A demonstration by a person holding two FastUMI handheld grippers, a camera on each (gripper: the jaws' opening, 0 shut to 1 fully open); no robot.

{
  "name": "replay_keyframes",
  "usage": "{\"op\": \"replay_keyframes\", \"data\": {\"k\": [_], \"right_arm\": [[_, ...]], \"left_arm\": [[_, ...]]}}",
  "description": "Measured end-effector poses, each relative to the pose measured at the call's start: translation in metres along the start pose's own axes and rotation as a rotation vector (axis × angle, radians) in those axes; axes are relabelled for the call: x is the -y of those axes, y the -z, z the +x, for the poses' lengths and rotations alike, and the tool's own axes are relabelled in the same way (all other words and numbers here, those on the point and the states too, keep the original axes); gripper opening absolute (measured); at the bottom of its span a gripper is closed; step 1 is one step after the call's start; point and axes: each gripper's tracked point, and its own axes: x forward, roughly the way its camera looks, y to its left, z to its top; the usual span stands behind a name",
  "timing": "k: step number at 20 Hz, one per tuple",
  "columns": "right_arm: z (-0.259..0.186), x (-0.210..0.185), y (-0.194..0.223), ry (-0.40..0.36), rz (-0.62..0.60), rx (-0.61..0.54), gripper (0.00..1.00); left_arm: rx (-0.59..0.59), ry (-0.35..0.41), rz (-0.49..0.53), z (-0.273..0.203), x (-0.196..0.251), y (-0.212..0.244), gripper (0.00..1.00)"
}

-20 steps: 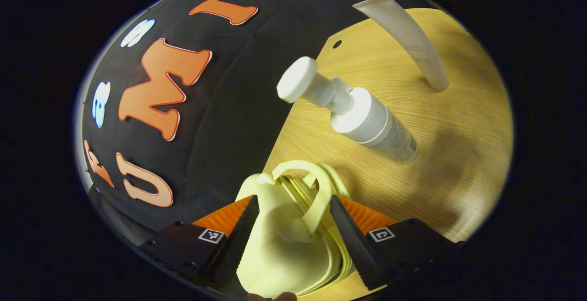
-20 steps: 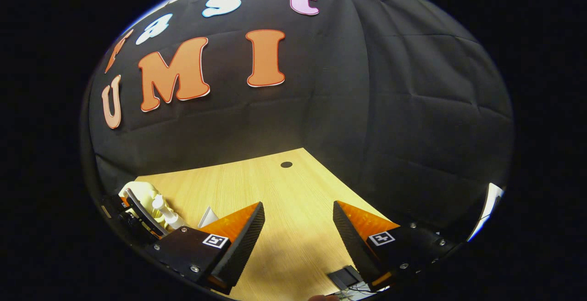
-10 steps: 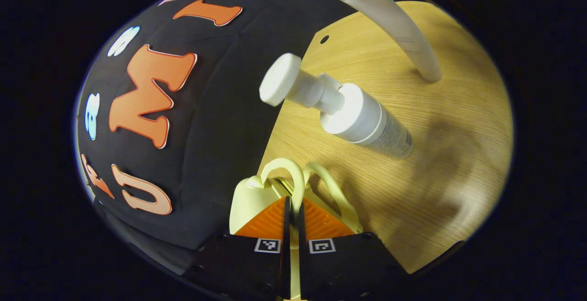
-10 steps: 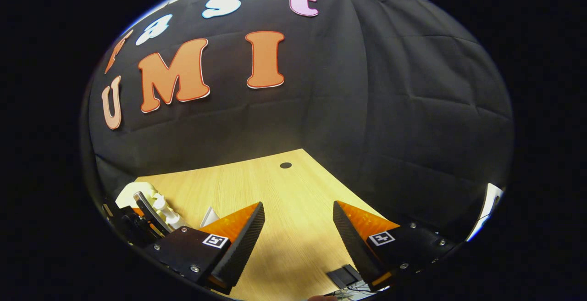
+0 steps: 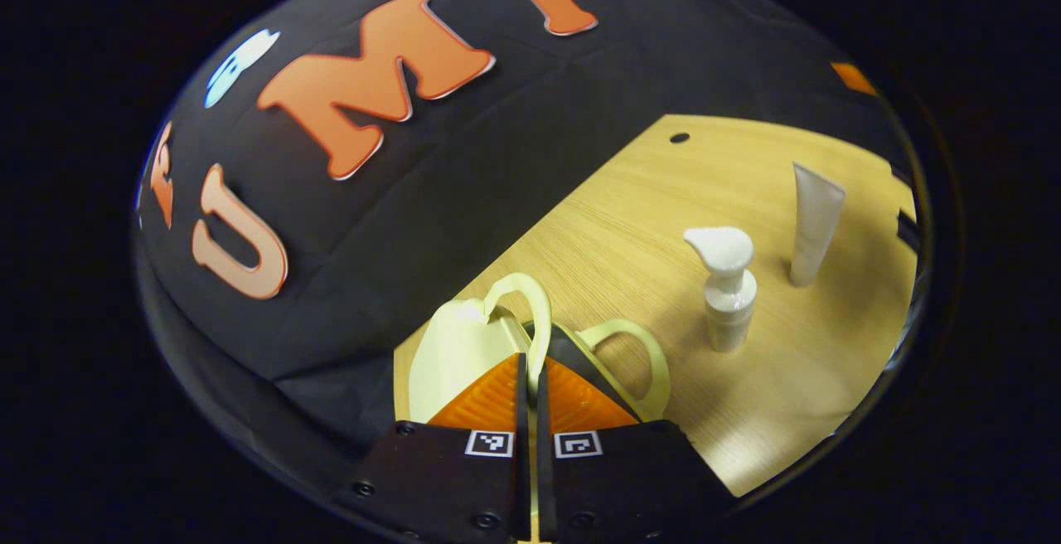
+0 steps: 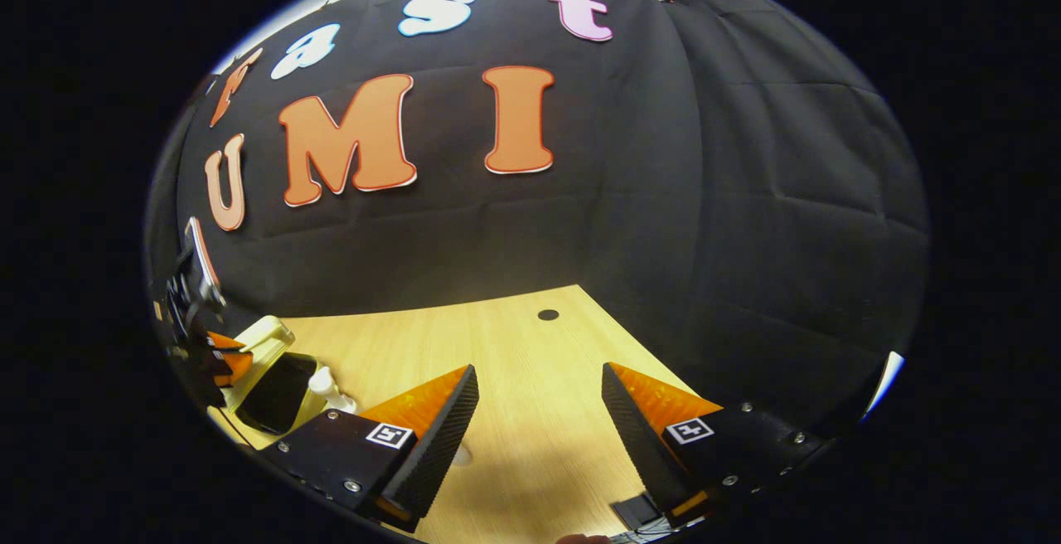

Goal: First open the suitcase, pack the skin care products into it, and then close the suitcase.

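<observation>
A pale yellow suitcase [image 5: 452, 353] lies at the table's near left corner. My left gripper [image 5: 530, 357] is shut on its lid by the looped handle [image 5: 522, 299]. The lid is lifted, and the other half's handle [image 5: 634, 353] has parted from it. In the right gripper view the suitcase [image 6: 264, 337] stands open with a dark inside [image 6: 278, 395], and the left gripper [image 6: 211, 357] holds its lid. A white pump bottle [image 5: 725, 291] and a white tube [image 5: 814, 221] stand upright to the right. My right gripper [image 6: 539, 378] is open over the table, holding nothing.
The wooden table [image 5: 630, 221] has a small round hole [image 5: 679, 138] near its far edge and meets the black cloth wall at the back and left. A small black thing [image 6: 638, 511] lies near the front edge in the right gripper view.
My left gripper went from open around the suitcase top to shut on the lid, then rose with it. The halves have parted and the bottles look farther off. The right gripper barely moved.
</observation>
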Motion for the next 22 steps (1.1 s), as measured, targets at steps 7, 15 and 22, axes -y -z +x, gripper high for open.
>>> {"op": "replay_keyframes", "data": {"k": [7, 15, 22], "right_arm": [[0.015, -0.056, -0.034, -0.083, -0.009, 0.06, 0.95], [0.005, -0.116, -0.053, -0.073, 0.002, 0.097, 0.95], [-0.014, -0.168, -0.052, -0.053, 0.01, 0.086, 0.95]], "left_arm": [[0.078, 0.05, -0.249, -0.019, -0.066, -0.005, 0.04], [0.108, 0.09, -0.427, -0.026, -0.11, 0.019, 0.01], [0.142, 0.181, -0.617, -0.023, -0.139, 0.062, 0.01]]}}
